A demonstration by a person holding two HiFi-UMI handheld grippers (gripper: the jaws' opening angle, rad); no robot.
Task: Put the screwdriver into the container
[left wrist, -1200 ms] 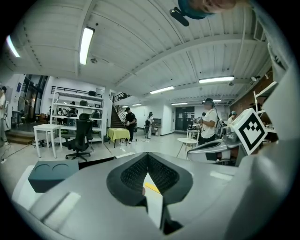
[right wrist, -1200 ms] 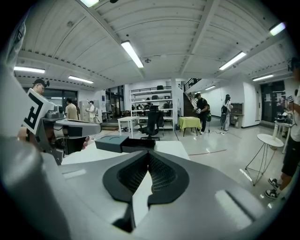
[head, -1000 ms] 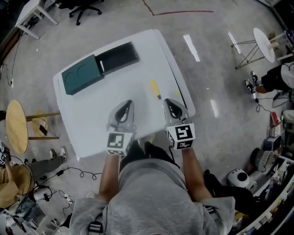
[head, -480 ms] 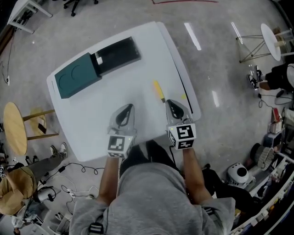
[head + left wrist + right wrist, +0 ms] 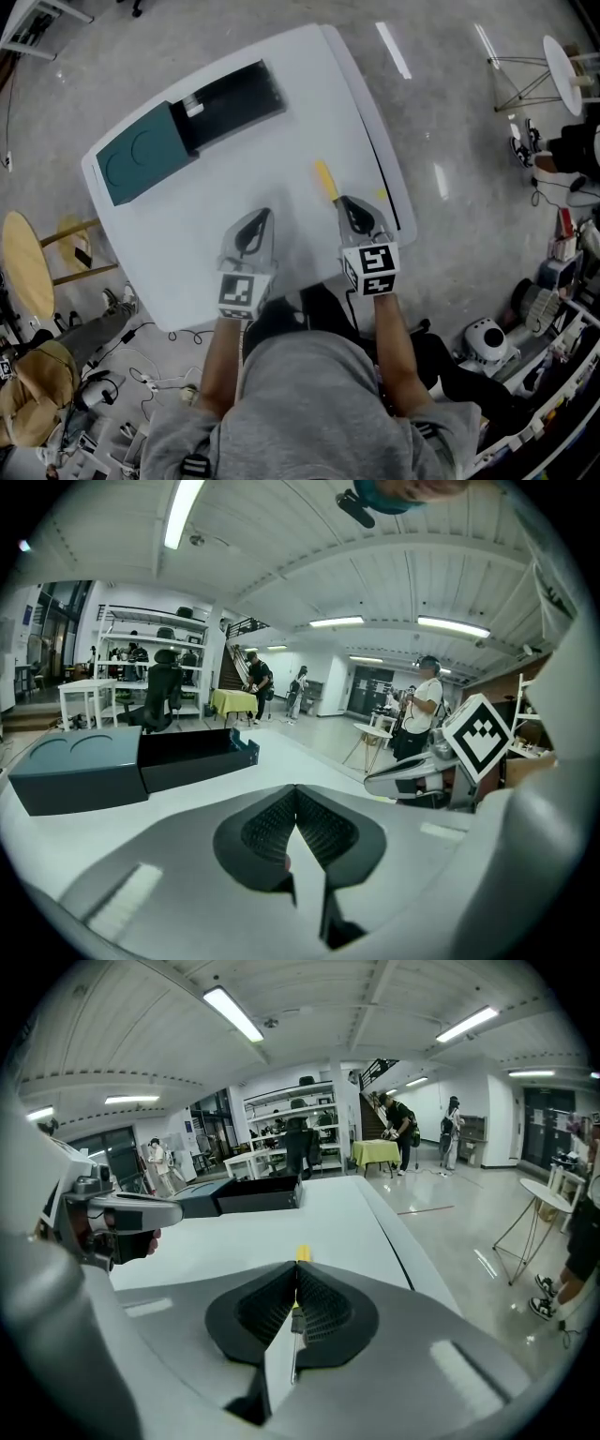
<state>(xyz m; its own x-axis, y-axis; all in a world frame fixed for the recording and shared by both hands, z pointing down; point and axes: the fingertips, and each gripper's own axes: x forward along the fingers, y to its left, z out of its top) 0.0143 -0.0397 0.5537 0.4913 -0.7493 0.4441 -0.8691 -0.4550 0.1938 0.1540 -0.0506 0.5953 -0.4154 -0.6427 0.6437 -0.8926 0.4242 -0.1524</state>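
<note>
Head view puts the yellow-handled screwdriver (image 5: 325,179) flat on the white table (image 5: 216,187), near the right edge, its thin metal shaft pointing back at the right tongs (image 5: 347,204); these hang just over the shaft's tip, pressed together and empty; the left tongs (image 5: 259,221) are likewise pressed together on nothing; the dark teal container with its open black tray (image 5: 230,97) sits well apart at the far corner; to pick up cleanly, spread the right tongs first, lower them astride the handle rather than the shaft, and close squarely so it cannot roll.
</note>
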